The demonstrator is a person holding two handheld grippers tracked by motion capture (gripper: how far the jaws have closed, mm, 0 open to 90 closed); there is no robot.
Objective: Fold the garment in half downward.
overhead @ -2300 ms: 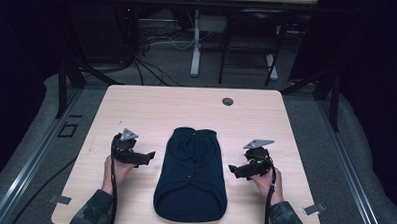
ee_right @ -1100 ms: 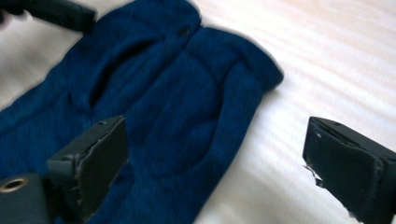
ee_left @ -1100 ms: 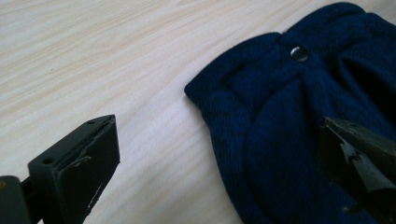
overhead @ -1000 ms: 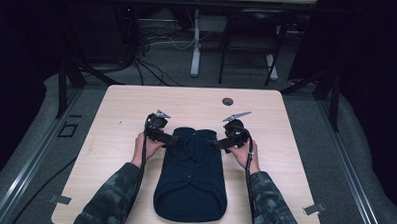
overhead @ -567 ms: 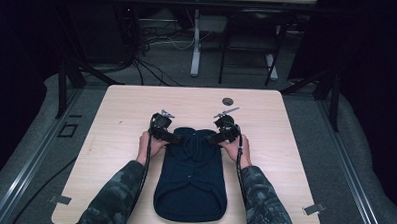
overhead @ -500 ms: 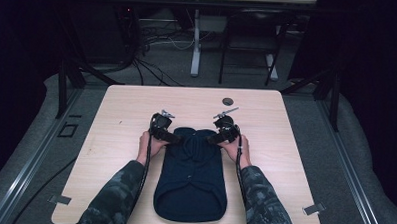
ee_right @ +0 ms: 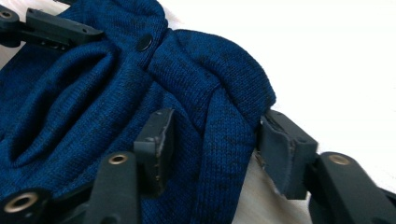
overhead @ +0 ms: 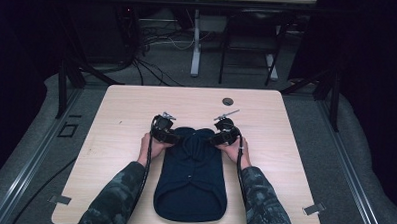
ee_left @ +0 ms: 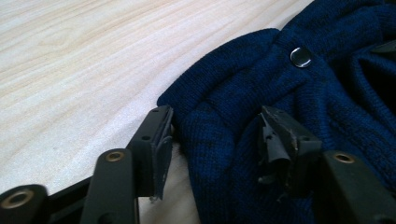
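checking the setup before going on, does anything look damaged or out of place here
One thing: the rubber pad on one jaw of the left gripper looks torn and frayed along its edge. The blue sweater lies flat on the table, bunched at its far end.

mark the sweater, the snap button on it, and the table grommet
sweater [overhead: 191, 184]: high view, middle of the body.
snap button [ee_left: 300, 56]: left gripper view, the stud's face.
table grommet [overhead: 228, 101]: high view, centre of the cap.
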